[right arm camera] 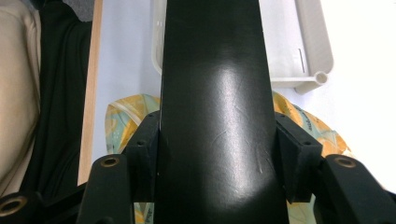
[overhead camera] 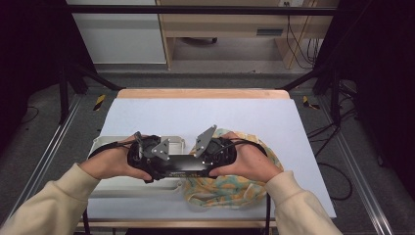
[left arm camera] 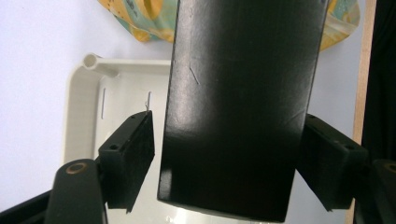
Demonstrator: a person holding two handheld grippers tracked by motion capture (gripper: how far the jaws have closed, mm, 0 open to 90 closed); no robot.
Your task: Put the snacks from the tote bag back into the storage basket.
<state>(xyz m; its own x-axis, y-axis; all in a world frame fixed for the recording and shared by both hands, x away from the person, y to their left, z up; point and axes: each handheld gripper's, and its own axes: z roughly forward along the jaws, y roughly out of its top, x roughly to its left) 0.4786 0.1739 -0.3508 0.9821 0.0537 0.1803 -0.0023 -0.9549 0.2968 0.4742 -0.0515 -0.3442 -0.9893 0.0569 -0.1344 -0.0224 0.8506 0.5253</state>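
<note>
We found the right gripper (right arm camera: 217, 154) clamped on the black box (overhead camera: 188, 166); the left gripper's (left arm camera: 229, 154) fingers (left arm camera: 133, 154) stood slightly apart around it.

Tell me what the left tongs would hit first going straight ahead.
Probably the black box, which lies between the jaws of the left tongs; farther along it, the right tongs, though depth is unclear.

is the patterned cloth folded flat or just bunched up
Bunched up: the cloth lies in a rumpled heap with loose folds beside the white tray.
</note>
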